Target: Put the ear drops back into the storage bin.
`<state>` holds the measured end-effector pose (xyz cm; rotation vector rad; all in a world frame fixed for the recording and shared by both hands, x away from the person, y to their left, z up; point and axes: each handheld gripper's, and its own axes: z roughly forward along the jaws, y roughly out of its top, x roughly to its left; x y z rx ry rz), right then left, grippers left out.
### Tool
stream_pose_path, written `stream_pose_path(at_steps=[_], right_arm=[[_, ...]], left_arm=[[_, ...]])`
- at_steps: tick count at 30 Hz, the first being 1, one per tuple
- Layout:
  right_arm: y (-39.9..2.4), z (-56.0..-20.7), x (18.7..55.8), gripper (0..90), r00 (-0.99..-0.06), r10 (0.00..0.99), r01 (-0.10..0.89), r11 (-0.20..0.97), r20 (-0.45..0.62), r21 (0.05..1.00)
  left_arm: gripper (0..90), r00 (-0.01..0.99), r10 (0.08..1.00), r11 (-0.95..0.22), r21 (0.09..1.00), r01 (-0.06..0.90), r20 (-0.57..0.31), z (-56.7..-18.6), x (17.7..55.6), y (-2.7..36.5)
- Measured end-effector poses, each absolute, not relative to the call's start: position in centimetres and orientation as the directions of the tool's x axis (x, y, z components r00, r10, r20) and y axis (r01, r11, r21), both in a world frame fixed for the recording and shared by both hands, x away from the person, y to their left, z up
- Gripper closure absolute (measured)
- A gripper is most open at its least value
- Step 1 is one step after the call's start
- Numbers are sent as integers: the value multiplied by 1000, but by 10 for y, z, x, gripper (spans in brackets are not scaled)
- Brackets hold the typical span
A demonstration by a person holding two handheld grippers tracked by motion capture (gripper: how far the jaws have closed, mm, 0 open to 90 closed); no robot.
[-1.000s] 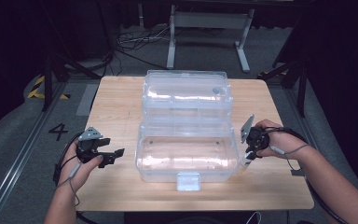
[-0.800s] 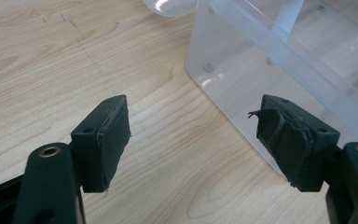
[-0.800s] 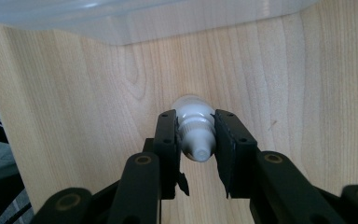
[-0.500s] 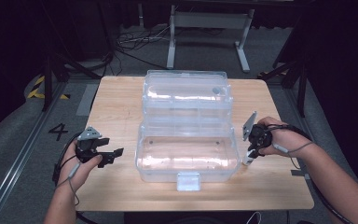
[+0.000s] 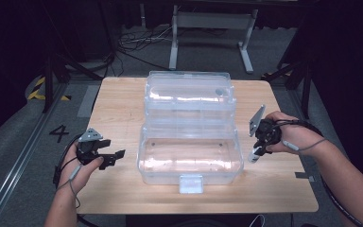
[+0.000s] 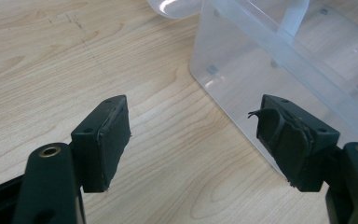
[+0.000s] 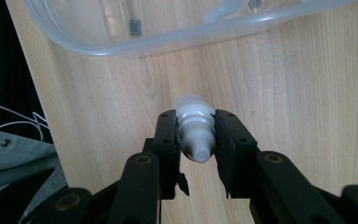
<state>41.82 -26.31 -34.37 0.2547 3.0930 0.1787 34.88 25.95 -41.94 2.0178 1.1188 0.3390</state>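
One clear plastic box [image 5: 190,158] stands open at the middle of the wooden table [image 5: 123,101], its lid [image 5: 188,97] thrown back on the far side and a latch tab [image 5: 190,183] on its near wall. We hold a small white bottle [image 7: 194,128] in the right gripper [image 5: 256,150], jaws clamped on its neck, above the table just right of the box; the box's rim lies between it and the inside. Our left gripper [image 6: 193,140] hovers with jaws wide and nothing between them, beside the box's left wall. Beyond the table, cables [image 5: 137,45] and a metal stand [image 5: 208,33] sit on the floor.
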Motion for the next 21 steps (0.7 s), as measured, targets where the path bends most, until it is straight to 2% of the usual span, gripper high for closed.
stream_pose_path(at_steps=[21], right_arm=[[-241, -307, 401, 713, -990, 139, 134, 986, -39, 99]], left_arm=[[260, 578, 804, -300, 745, 596, -139, -419, 349, 260]])
